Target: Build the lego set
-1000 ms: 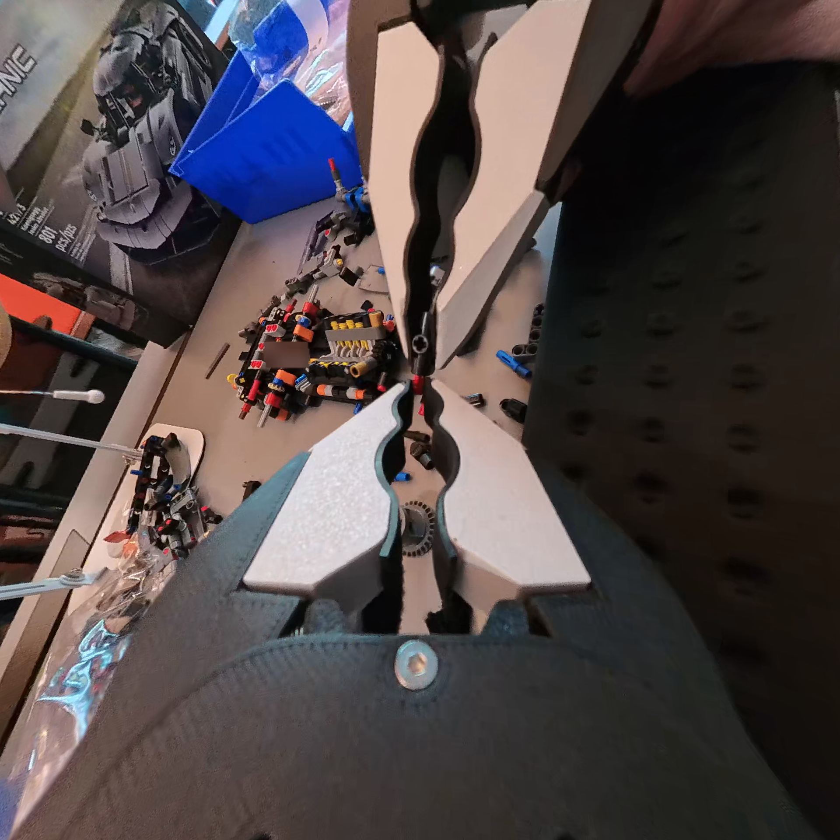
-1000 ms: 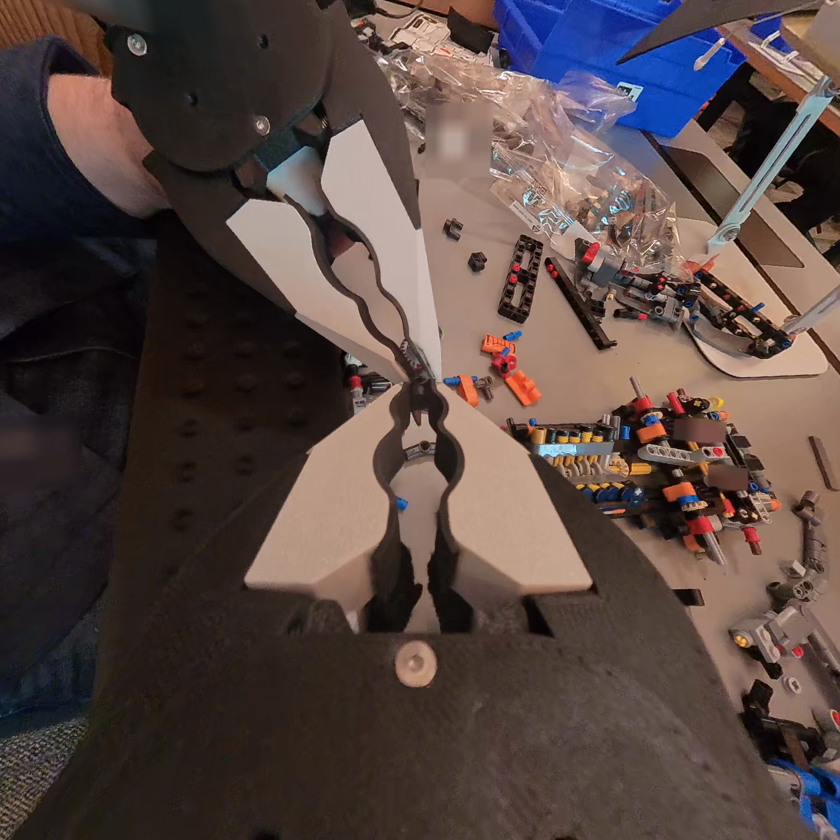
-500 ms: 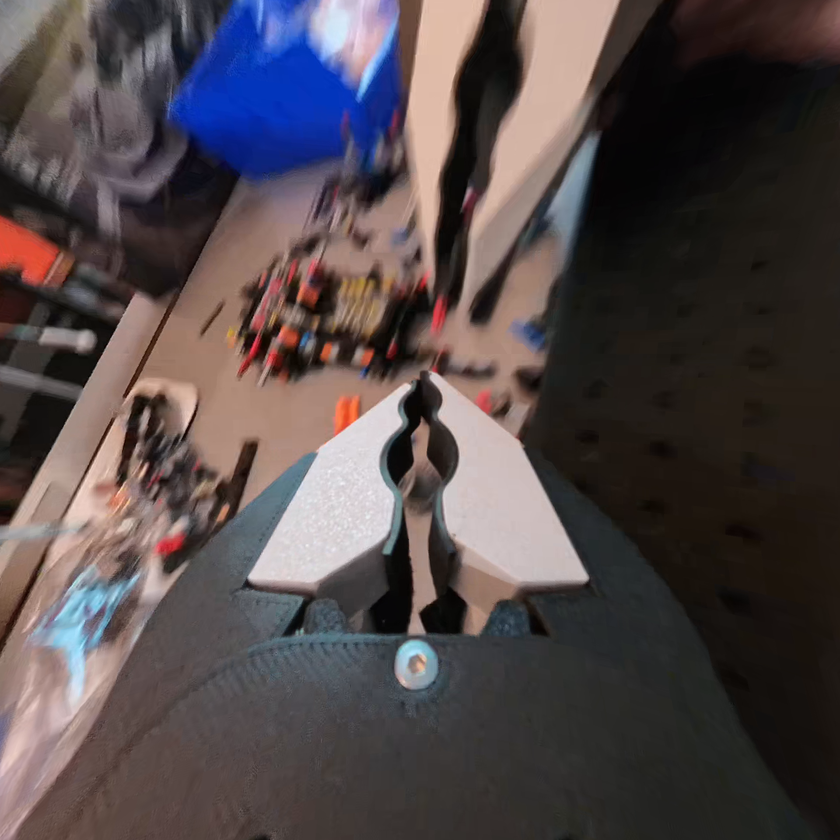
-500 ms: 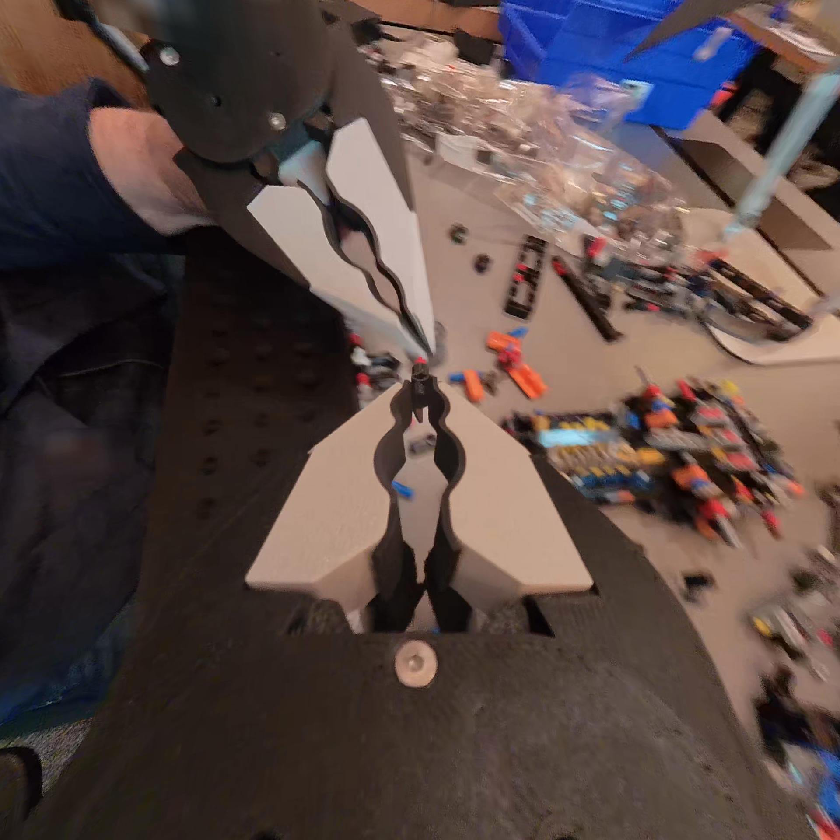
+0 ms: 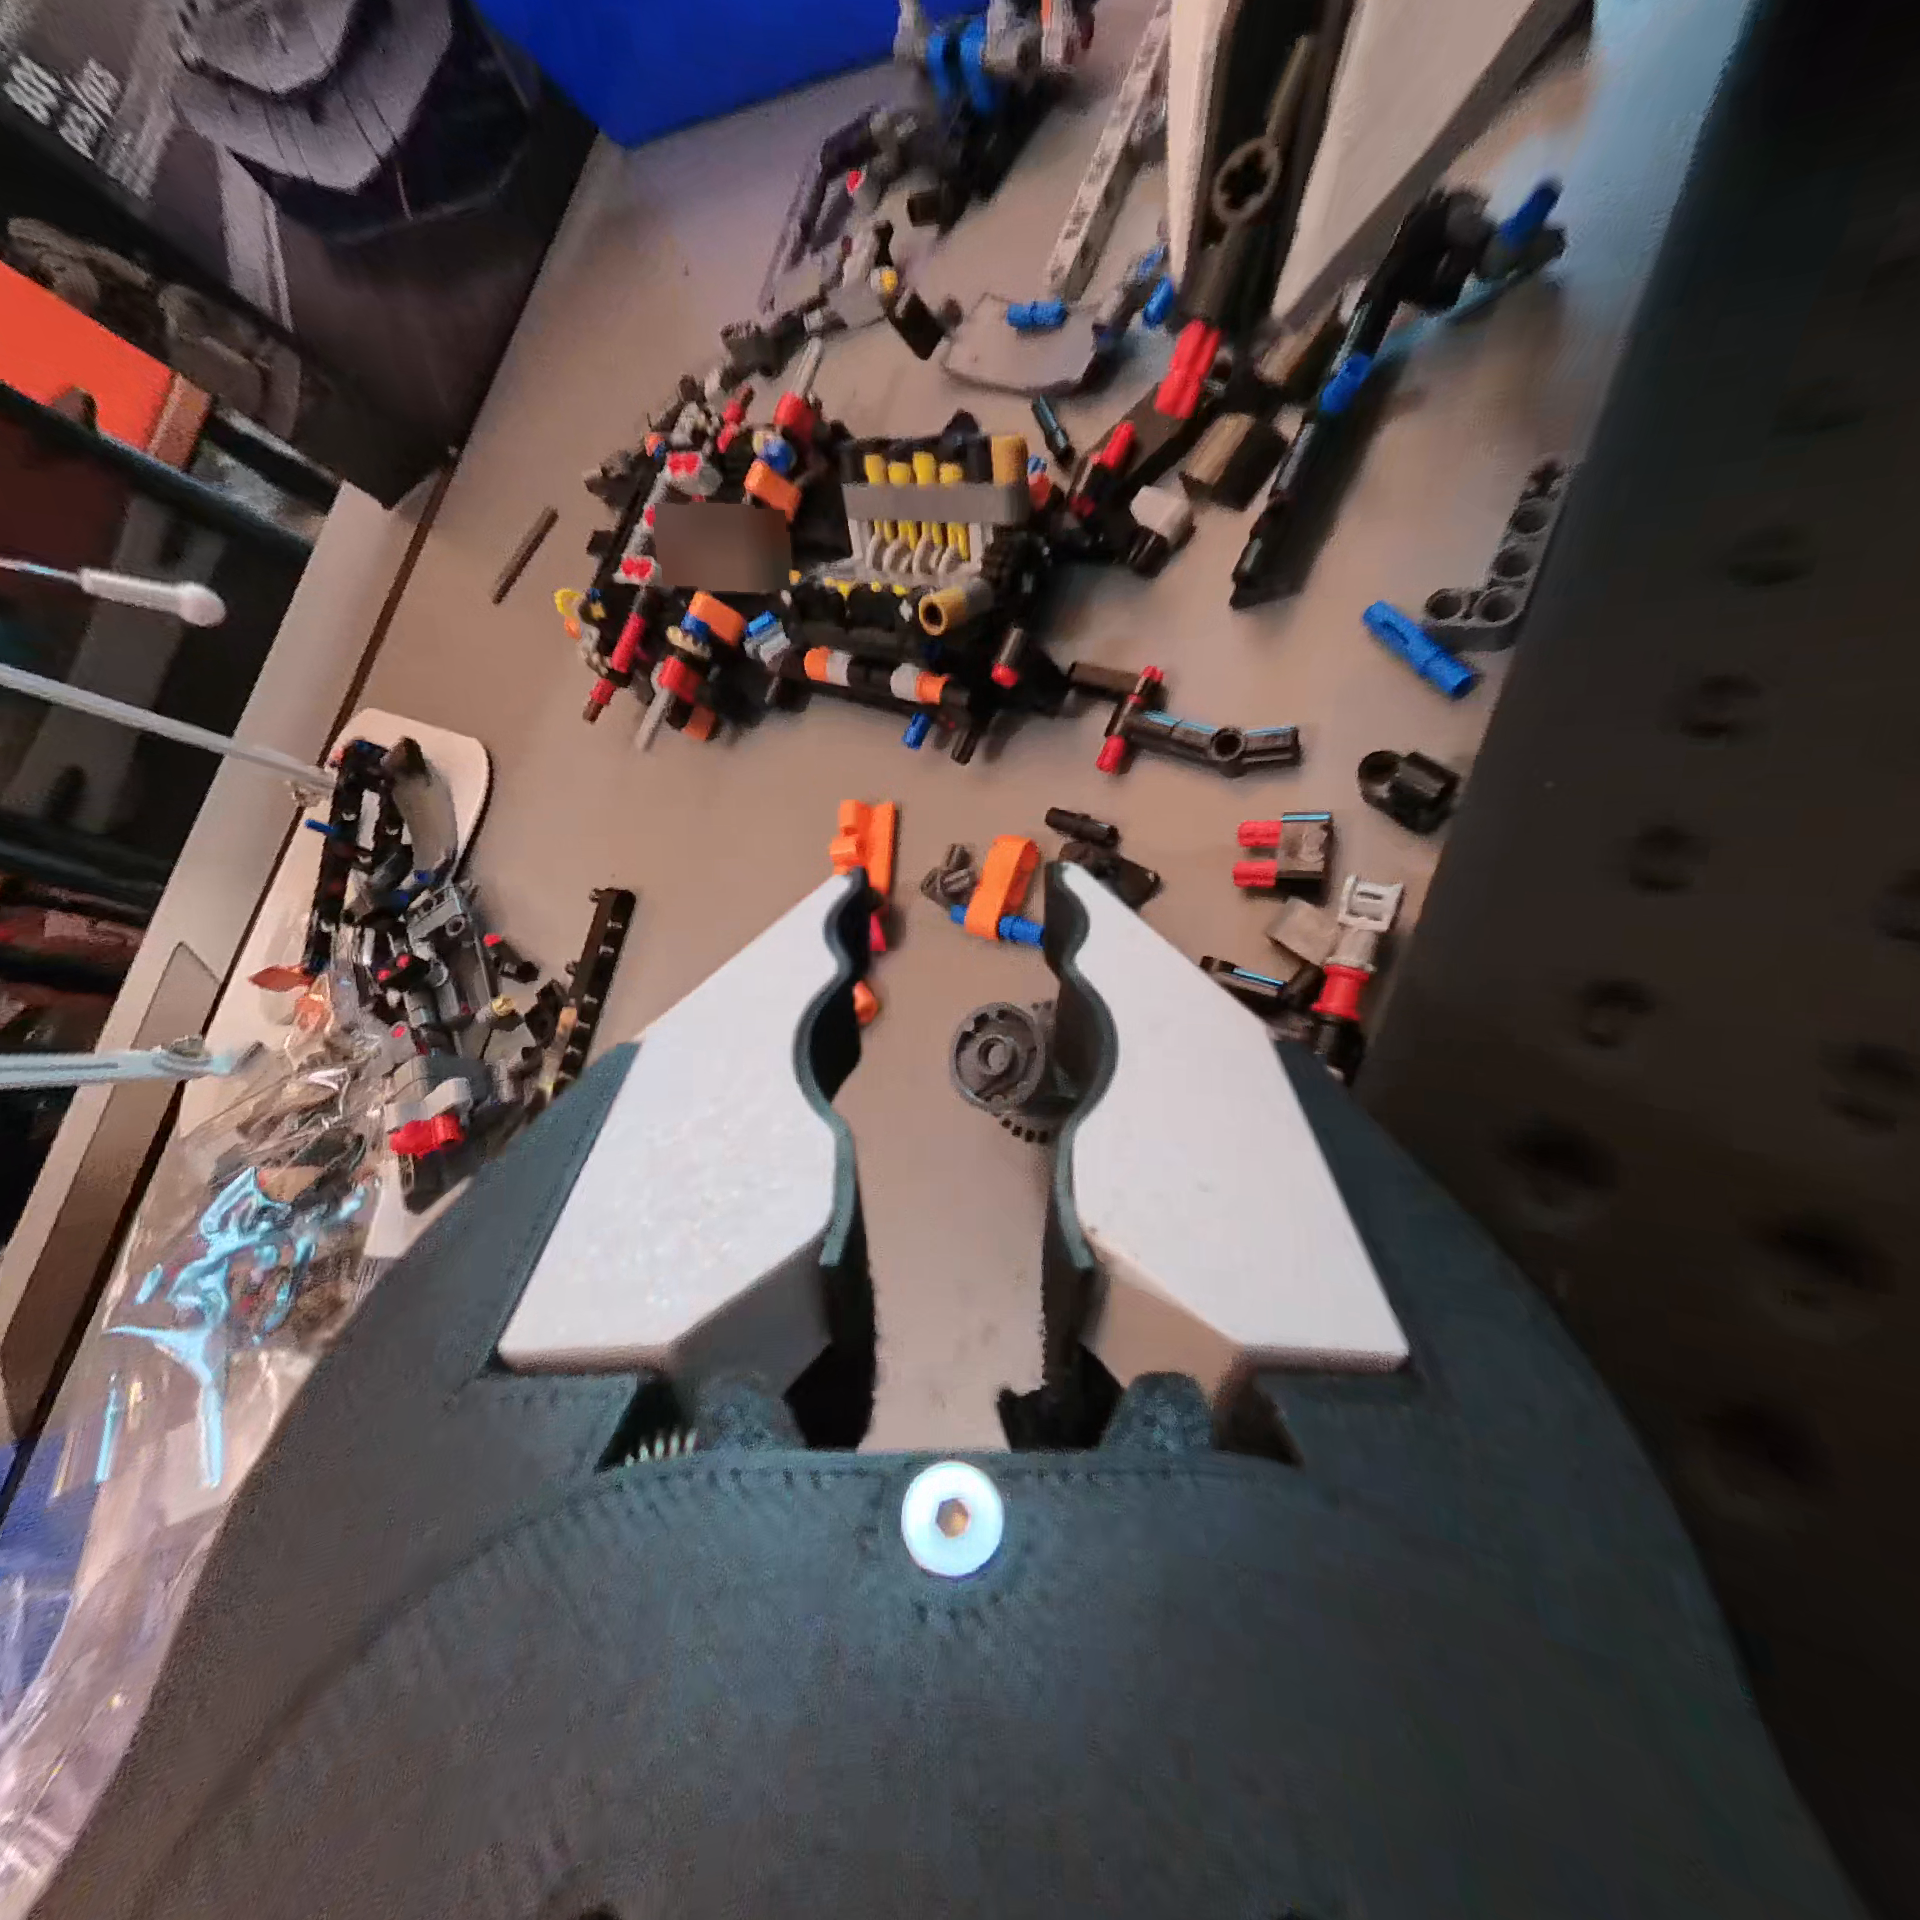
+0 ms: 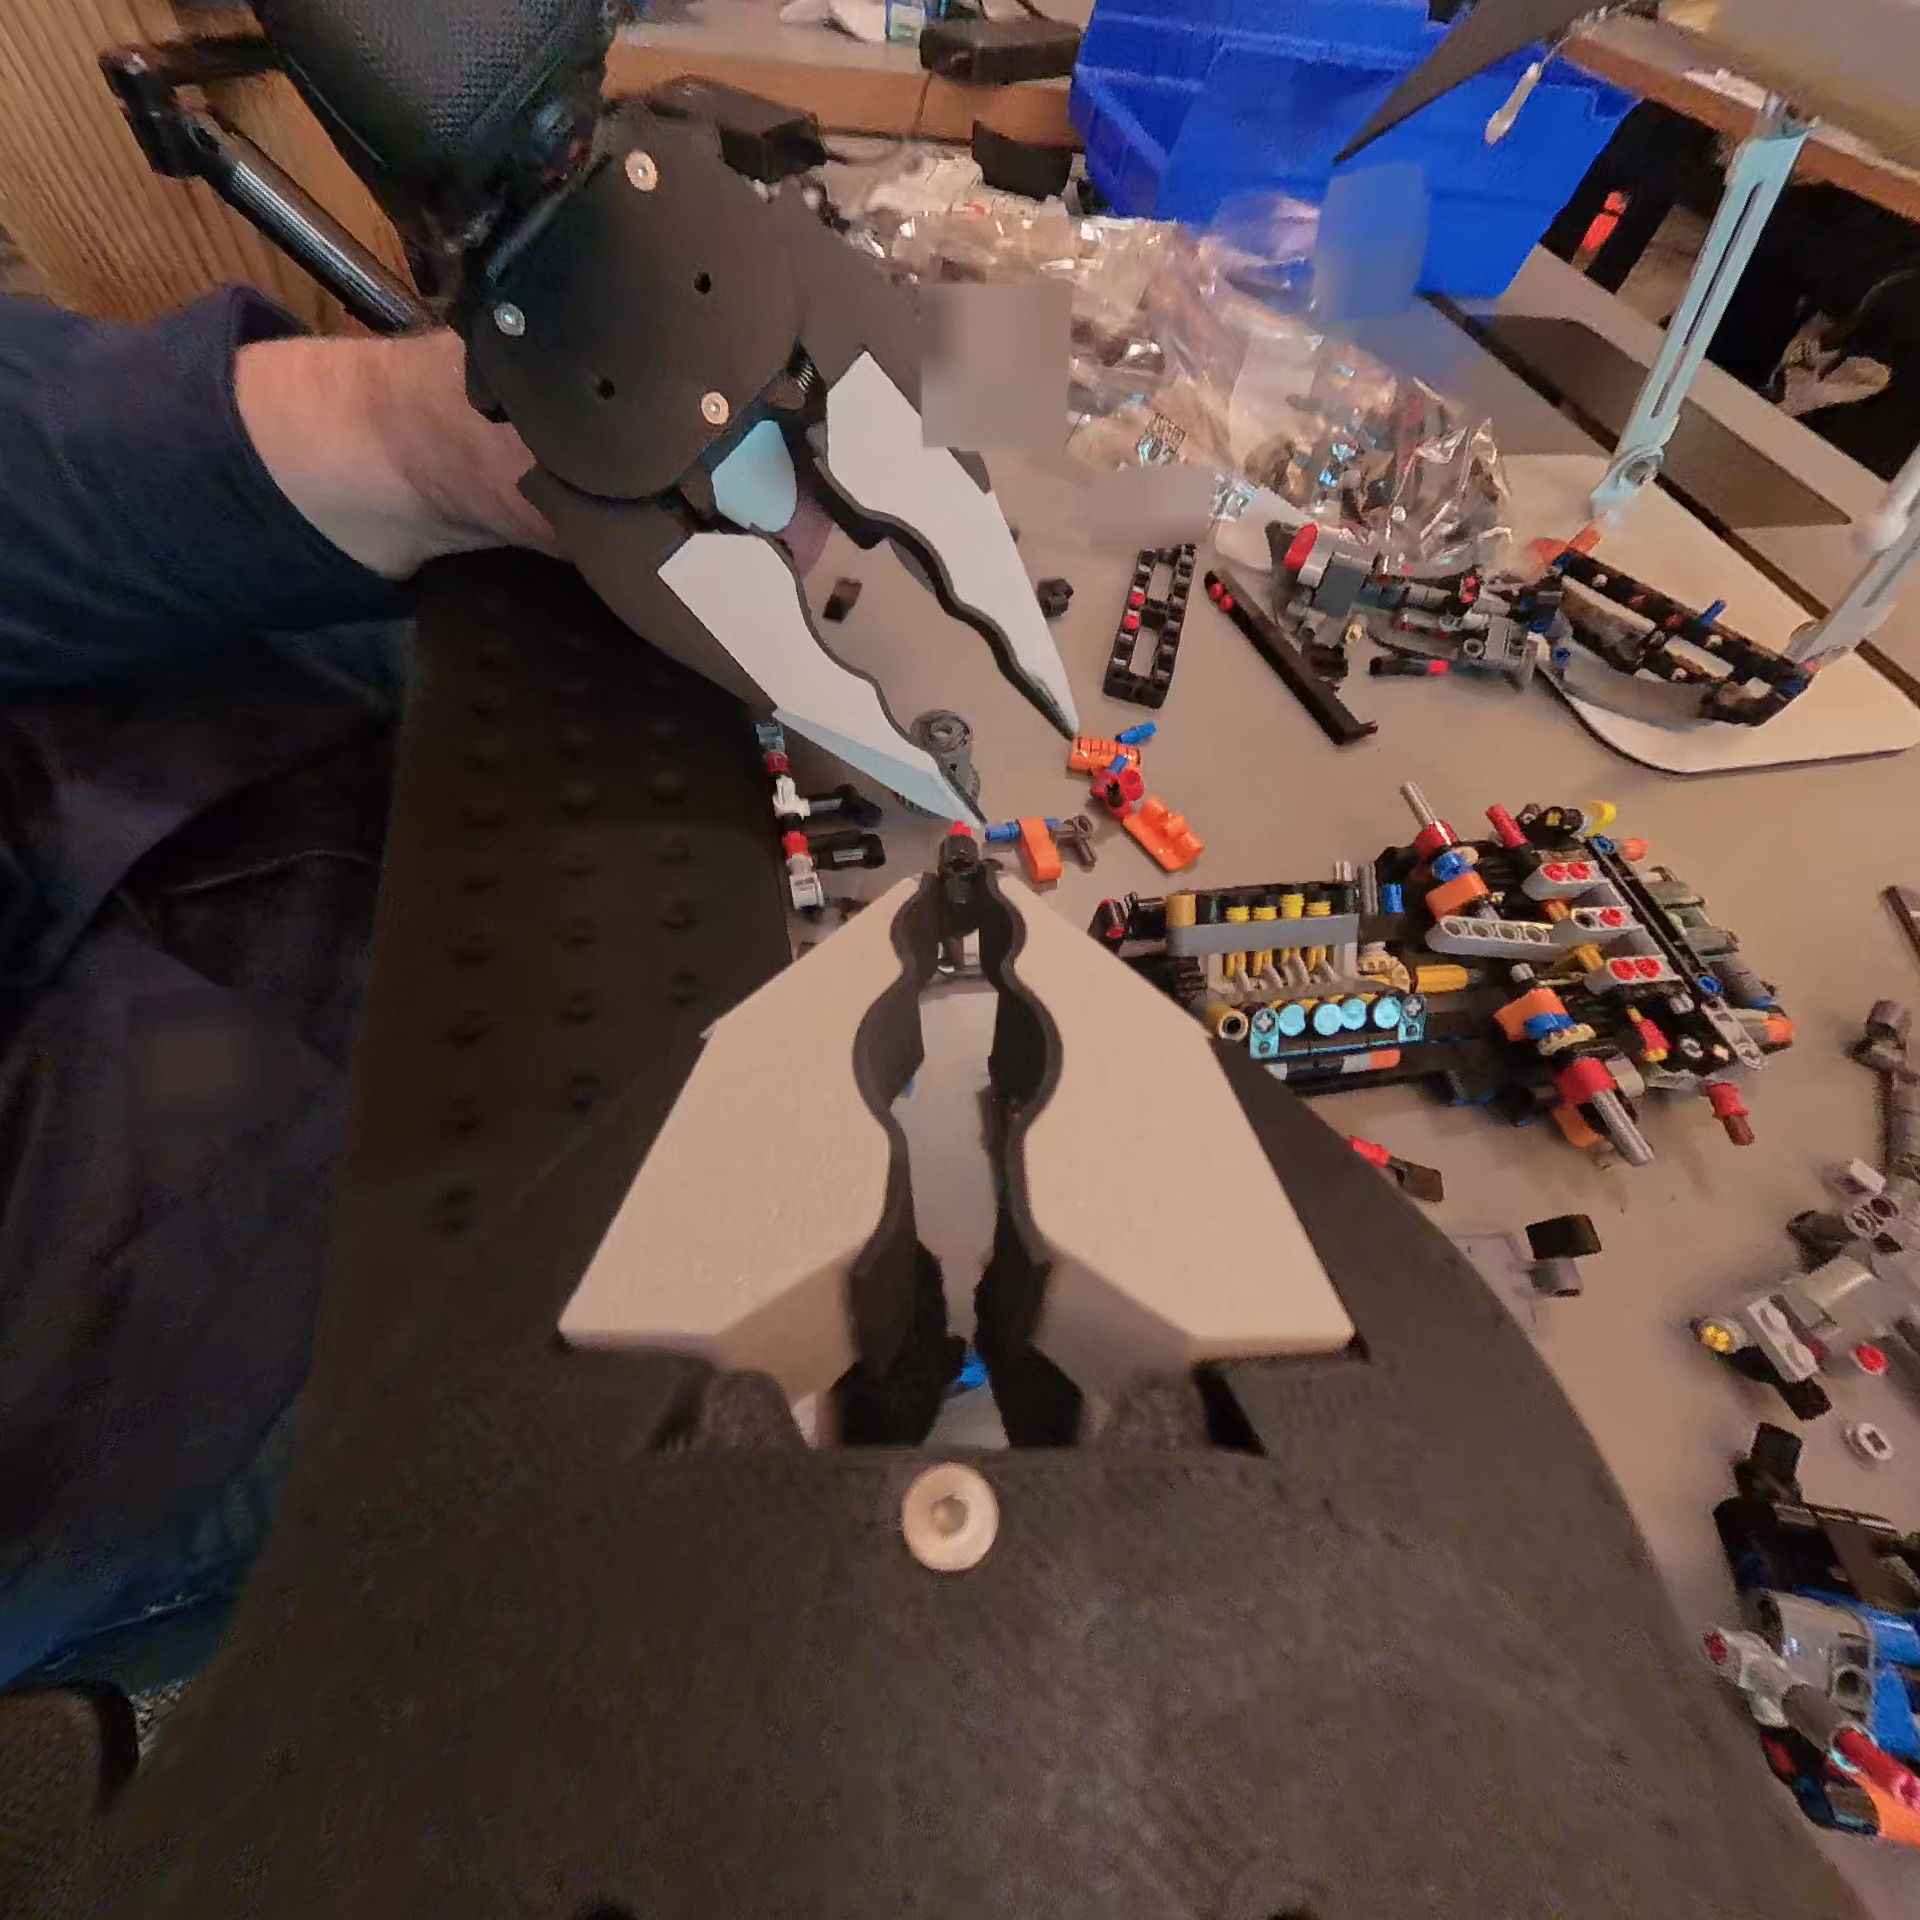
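My left gripper (image 5: 956, 883) is open and low over the grey table (image 5: 727, 831); it also shows in the right wrist view (image 6: 1023, 764). A dark gear (image 5: 1003, 1060) sits against the inside of its right finger; I cannot tell whether it rests on the table. My right gripper (image 6: 961, 883) is shut on a small black connector with a red pin (image 6: 961, 857). It also shows at the top of the left wrist view (image 5: 1236, 260). The partly built model (image 5: 831, 582) lies mid-table, right of my right gripper (image 6: 1455, 987).
Orange pieces (image 5: 997, 883) lie by the left fingertips. A dimpled black mat (image 6: 571, 883) borders the table. A white plate with a subassembly (image 6: 1714, 717), plastic bags (image 6: 1195, 343), a blue bin (image 6: 1299, 135) and the set's box (image 5: 260, 156) stand around. A hand (image 6: 364, 457) holds the left gripper. Tip to tip, the grippers are about 9 centimetres apart.
The left gripper was shut, tip to tip with the right gripper's piece. It has opened and drawn back. The right gripper stays shut on the black connector.
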Tool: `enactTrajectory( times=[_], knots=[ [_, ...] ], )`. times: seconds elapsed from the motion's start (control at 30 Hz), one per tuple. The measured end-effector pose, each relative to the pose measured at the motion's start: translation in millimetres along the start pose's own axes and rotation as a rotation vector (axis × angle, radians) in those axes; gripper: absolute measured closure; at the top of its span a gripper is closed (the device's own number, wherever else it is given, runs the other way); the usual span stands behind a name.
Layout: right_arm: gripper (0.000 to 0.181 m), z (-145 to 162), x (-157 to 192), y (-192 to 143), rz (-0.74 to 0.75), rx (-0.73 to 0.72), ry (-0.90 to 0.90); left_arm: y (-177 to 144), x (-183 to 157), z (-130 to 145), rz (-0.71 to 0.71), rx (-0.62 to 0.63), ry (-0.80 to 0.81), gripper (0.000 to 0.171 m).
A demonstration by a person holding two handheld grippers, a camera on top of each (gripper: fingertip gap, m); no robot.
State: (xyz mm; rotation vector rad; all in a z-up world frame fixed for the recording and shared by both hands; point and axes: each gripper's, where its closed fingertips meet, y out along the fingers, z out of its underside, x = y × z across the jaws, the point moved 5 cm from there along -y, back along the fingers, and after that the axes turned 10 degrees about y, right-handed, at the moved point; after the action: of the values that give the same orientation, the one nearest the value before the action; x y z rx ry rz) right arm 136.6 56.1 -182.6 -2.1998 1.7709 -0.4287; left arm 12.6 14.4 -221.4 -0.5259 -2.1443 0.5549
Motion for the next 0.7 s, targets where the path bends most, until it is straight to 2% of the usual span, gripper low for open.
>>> enactTrajectory(
  times=[0.13, 0.23, 0.33, 0.4, 0.53, 0.7],
  knots=[
    [0.176, 1.8, 1.5, 3.5, -0.016, 0.021, 0.009, -9.1, 0.5, -10.4, -0.015, -0.085, 0.006, 0.137],
    [0.176, 4.3, 5.1, 10.8, -0.022, 0.060, -0.005, -16.9, -7.9, -30.9, -0.046, -0.175, 0.098, 0.144],
    [0.176, 6.1, 5.8, 15.0, -0.014, 0.086, -0.011, -15.4, -17.0, -45.0, -0.055, -0.197, 0.159, 0.149],
    [0.176, 6.2, 5.7, 15.4, -0.012, 0.088, -0.011, -11.3, -21.1, -49.4, -0.053, -0.184, 0.181, 0.152],
    [0.176, 4.8, 6.3, 14.7, -0.014, 0.078, -0.014, -9.9, -23.9, -53.4, -0.064, -0.179, 0.205, 0.170],
    [0.176, 4.9, 7.1, 14.7, -0.025, 0.079, -0.008, -11.6, -24.5, -53.5, -0.066, -0.152, 0.198, 0.170]
  ],
)
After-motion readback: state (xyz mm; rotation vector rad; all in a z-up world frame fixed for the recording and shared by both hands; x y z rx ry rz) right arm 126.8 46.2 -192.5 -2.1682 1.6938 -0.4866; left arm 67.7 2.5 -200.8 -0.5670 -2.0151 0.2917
